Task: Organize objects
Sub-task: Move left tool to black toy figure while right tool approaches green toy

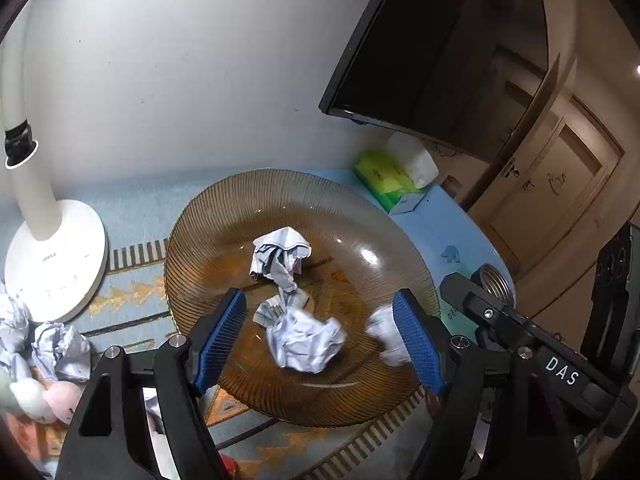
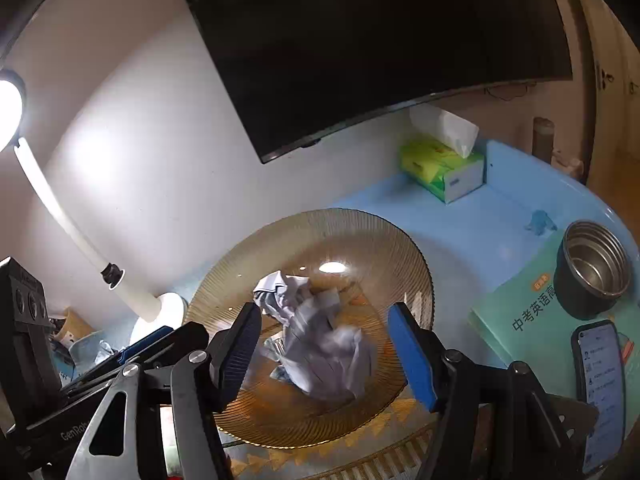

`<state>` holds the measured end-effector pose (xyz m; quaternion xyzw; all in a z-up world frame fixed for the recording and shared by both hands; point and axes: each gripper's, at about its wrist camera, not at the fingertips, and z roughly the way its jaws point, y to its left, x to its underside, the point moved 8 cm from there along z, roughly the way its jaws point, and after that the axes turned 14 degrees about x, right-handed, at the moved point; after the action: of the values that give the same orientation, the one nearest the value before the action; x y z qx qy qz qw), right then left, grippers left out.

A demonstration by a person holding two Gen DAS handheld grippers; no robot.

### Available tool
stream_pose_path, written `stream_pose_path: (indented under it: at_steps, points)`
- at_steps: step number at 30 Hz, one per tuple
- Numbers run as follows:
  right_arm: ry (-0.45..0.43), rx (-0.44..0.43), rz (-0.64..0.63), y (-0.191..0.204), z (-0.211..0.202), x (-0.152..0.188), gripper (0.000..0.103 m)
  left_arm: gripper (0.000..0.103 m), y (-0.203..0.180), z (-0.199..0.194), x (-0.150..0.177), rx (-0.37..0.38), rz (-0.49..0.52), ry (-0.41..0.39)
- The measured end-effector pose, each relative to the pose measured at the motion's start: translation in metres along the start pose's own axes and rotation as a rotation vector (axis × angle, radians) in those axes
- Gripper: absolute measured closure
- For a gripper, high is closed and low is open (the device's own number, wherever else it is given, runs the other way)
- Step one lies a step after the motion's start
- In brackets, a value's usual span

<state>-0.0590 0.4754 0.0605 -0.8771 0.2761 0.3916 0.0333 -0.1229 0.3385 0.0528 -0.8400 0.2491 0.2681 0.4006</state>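
Left gripper point(image 1: 320, 332): wide, empty, over the crumpled white paper balls point(image 1: 306, 338).
Right gripper point(image 2: 324, 350): wide, empty.
Advice: drop paper centrally in the ribbed amber glass plate point(image 1: 224, 216) (not its rim).

White wall point(image 1: 180, 80) w/ black TV point(image 2: 380, 40), lit desk lamp point(image 2: 8, 108), blue tabletop point(image 2: 500, 208).

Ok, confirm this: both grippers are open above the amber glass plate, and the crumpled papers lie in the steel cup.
Wrong about the cup. The crumpled papers lie on the amber glass plate; the right wrist view shows the steel cup with nothing in it. The left gripper and right gripper are open above the plate.
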Motion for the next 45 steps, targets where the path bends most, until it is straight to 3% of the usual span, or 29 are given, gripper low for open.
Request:
stream_pose_path:
  at_steps: [5,14,16,20,25,28,34,38,45]
  points:
    - [-0.044,-0.002,-0.041,0.004,-0.017,0.009,0.039,0.029,0.001,-0.028,0.008,0.003,-0.006,-0.03]
    - [-0.032,-0.207,-0.138,0.058,-0.062,0.065,0.036,0.029,-0.007,-0.138,0.046,-0.075,0.051,-0.189]
    - [-0.014,-0.255,-0.165,0.074,-0.067,0.089,0.035,0.027,0.006,-0.17,0.065,-0.121,0.033,-0.233]
    - [0.022,-0.319,-0.217,0.101,-0.065,0.138,0.035,0.009,0.058,-0.24,0.11,-0.288,-0.056,-0.35]
    - [0.065,-0.366,-0.304,0.138,-0.055,0.186,0.035,0.008,0.139,-0.309,0.168,-0.527,-0.219,-0.433]
    - [0.084,-0.388,-0.349,0.159,-0.057,0.202,0.035,0.008,0.169,-0.328,0.193,-0.591,-0.281,-0.445]
    - [0.067,-0.438,-0.46,0.197,-0.067,0.234,0.035,0.008,0.193,-0.319,0.221,-0.609,-0.301,-0.418]
    - [0.085,-0.389,-0.487,0.201,-0.052,0.246,0.035,0.008,0.19,-0.316,0.219,-0.565,-0.282,-0.424]
    - [0.095,-0.398,-0.434,0.194,-0.048,0.238,0.035,0.008,0.198,-0.316,0.22,-0.47,-0.343,-0.437]
